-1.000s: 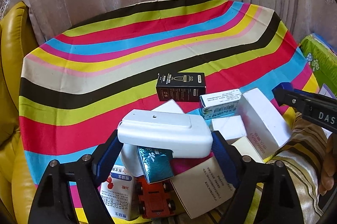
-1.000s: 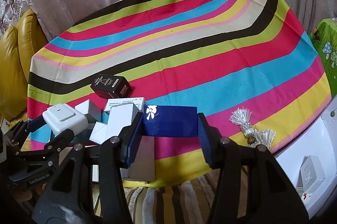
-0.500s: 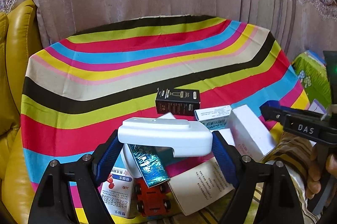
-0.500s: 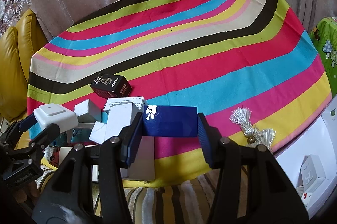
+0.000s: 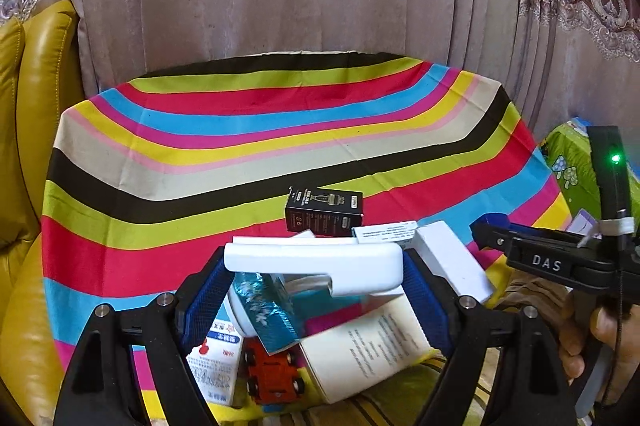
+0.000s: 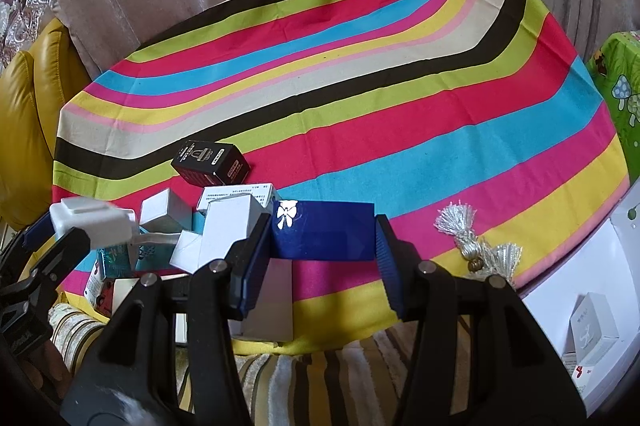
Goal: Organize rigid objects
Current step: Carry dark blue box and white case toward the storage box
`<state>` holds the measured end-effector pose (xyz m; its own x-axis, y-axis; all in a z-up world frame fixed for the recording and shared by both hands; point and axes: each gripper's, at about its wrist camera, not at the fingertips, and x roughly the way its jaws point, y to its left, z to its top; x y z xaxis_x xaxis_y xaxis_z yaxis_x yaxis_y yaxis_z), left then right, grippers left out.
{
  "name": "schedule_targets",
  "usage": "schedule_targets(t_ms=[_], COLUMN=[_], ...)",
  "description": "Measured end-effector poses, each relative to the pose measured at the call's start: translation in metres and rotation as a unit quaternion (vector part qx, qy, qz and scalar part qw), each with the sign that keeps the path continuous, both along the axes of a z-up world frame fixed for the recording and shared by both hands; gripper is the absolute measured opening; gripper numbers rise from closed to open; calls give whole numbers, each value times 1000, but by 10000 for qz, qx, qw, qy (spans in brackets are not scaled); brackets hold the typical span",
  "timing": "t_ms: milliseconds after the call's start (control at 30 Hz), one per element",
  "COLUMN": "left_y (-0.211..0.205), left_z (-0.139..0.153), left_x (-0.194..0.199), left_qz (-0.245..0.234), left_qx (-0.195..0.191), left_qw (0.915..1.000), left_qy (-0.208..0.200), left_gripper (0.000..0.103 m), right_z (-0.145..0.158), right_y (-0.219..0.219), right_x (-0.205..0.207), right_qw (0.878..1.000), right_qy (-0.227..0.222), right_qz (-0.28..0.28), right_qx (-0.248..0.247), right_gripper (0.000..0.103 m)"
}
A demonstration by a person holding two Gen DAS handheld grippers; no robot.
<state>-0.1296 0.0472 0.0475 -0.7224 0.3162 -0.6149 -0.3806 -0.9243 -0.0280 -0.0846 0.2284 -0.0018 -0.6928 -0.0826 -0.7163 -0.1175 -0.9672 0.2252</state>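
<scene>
White plastic device [image 5: 316, 264], flat with rounded ends, is clenched by its ends in the left gripper [image 5: 314, 286], held above the box clutter at 6 o'clock on the striped bench [image 5: 280, 129]. Beneath it: teal packet [image 5: 264, 310], red toy car [image 5: 272, 374], white boxes. Black box [image 5: 324, 210] sits at 12 o'clock of the pile.

Right wrist view: right gripper [image 6: 322, 246] grasps a navy box [image 6: 324, 236] with a white bow mark. Silver tassel [image 6: 476, 240] lies at 3 o'clock of it.
</scene>
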Motion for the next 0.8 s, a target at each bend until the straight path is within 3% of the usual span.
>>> schedule_targets(t_ms=[433,800], left_y=[31,114], left_z=[15,17], left_x=[50,80], left_qz=[-461,-1590], left_qx=[225,503], left_qw=[9986,9858], left_qy=[90,-221], left_gripper=[83,83], right_z=[9,4], right_y=[33,136], right_x=[40,105], right_qw=[9998,9927], right_qy=[-6,-415], right_qz=[-177,-1090], right_qx=[-42,289], right_gripper=[54,54])
